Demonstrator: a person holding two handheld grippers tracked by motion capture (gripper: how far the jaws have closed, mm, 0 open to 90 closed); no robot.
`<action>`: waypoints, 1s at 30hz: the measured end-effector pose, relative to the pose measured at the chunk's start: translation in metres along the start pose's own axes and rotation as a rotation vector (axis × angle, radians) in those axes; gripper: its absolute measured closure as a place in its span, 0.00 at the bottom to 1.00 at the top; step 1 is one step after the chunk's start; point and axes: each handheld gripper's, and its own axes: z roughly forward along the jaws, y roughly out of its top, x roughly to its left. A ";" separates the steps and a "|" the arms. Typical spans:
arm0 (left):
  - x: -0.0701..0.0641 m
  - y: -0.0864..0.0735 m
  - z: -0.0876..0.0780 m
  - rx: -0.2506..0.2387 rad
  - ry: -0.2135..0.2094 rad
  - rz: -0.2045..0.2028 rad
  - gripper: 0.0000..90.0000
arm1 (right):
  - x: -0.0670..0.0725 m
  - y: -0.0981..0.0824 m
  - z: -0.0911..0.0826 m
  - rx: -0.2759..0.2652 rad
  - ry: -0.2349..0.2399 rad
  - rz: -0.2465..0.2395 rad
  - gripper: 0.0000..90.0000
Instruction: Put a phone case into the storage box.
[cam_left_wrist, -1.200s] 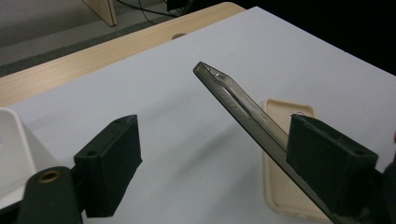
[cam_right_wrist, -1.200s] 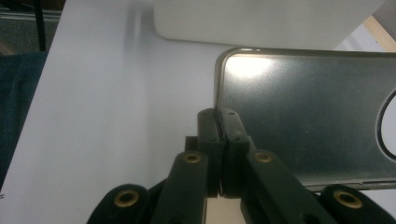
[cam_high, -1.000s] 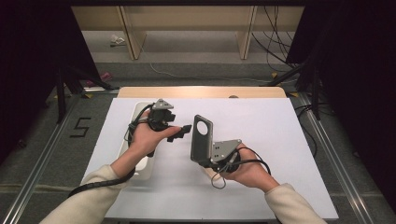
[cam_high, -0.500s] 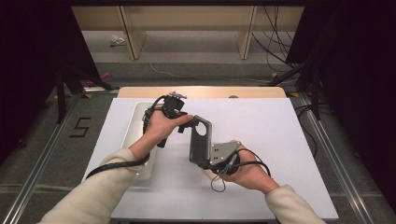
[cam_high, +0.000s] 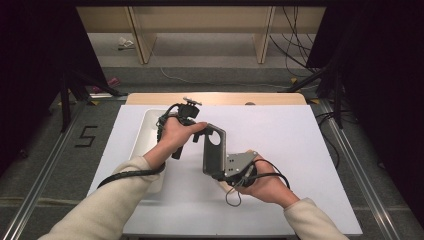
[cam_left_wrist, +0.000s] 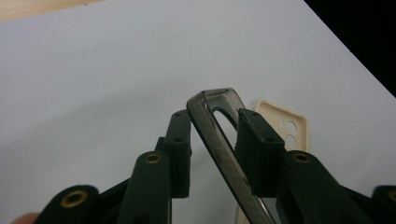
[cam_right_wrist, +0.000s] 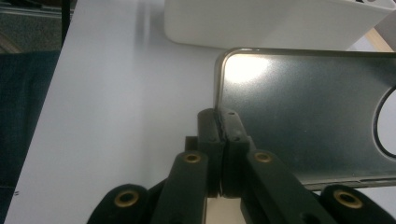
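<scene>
Dark phone case (cam_high: 214, 150) — upright, held aloft

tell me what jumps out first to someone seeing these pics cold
The dark grey phone case stands out, held upright above the middle of the white table between two hand-held grippers. The right gripper is clamped on one end of it, while the left gripper straddles its far end, jaws just closing, a gap left at one pad. Next, a cream phone case lies flat on the table, and a white tray sits at the left.

Left gripper (cam_high: 200, 134) raised, jaws just been closing, gap remains; right gripper (cam_high: 220, 172) jaws clamped tight.
</scene>
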 end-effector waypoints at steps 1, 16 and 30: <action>0.000 0.000 0.000 0.000 0.000 0.000 0.74 | 0.000 0.000 0.000 0.000 0.000 0.000 1.00; -0.022 -0.004 -0.016 -0.132 -0.110 -0.030 0.90 | 0.000 -0.006 0.012 0.060 -0.001 -0.009 0.98; -0.009 -0.025 -0.041 -0.312 -0.057 0.095 0.90 | -0.019 -0.021 -0.005 -0.035 -0.170 0.285 0.50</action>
